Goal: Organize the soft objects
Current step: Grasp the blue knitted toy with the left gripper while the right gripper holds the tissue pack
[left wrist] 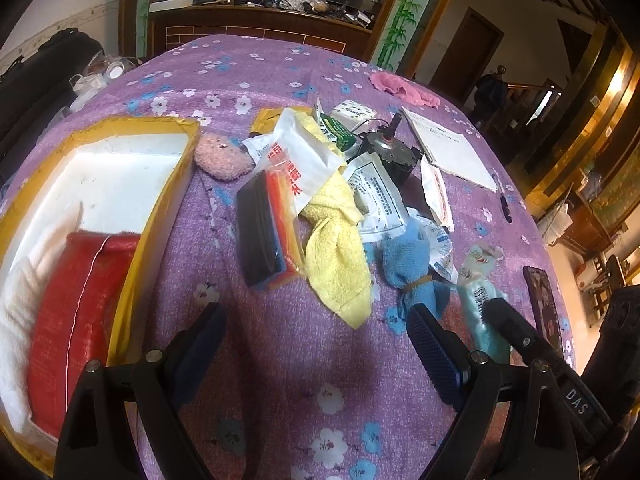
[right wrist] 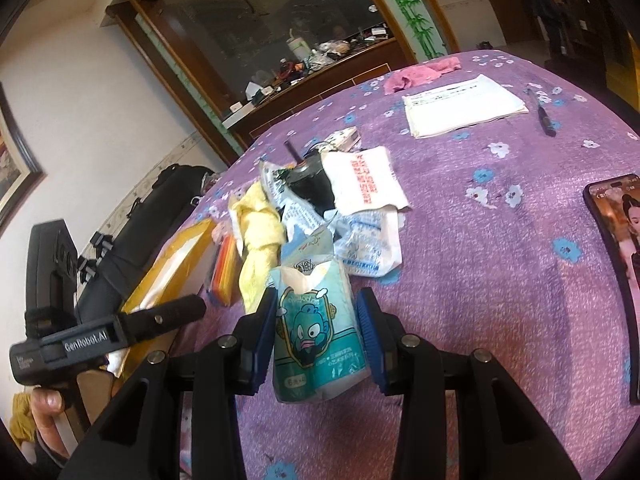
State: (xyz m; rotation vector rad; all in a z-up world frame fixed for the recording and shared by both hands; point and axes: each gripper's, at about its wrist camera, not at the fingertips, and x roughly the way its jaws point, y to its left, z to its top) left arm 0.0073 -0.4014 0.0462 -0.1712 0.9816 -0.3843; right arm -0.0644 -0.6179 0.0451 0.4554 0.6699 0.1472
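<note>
The right gripper (right wrist: 317, 330) is clamping a teal tissue pack (right wrist: 316, 332) between its blue pads, one pad pressing each side of the pack, which is standing roughly upright with white tissue poking out of its top. The pack is sitting low over the purple flowered tablecloth (right wrist: 500, 280); whether its base is touching the cloth or hanging just above it is hard to tell from this angle. The left gripper (left wrist: 316, 344) is hovering with its jaws spread wide and nothing between them, only bare cloth below.

Just beyond the pack, a knotted yellow towel (left wrist: 336, 256) is lying beside a blue cloth (left wrist: 412, 264) tied with a band. A packet of sponges (left wrist: 268, 232) is resting against the towel's left side, and a pink plush toy (left wrist: 222, 158) is sitting just behind that, near the corner of a yellow-edged box (left wrist: 160, 208). Inside the box a red bag (left wrist: 76, 316) is lying next to something white and fluffy.

Farther back, white printed wrappers (right wrist: 364, 184) are piling around a dark motor-like part (right wrist: 308, 184). A stack of papers (right wrist: 464, 104) and a pen (right wrist: 542, 114) are lying well apart from the heap, a pink rag (right wrist: 420, 74) is lying near the far edge, and a phone (right wrist: 620, 264) is resting at the right.
</note>
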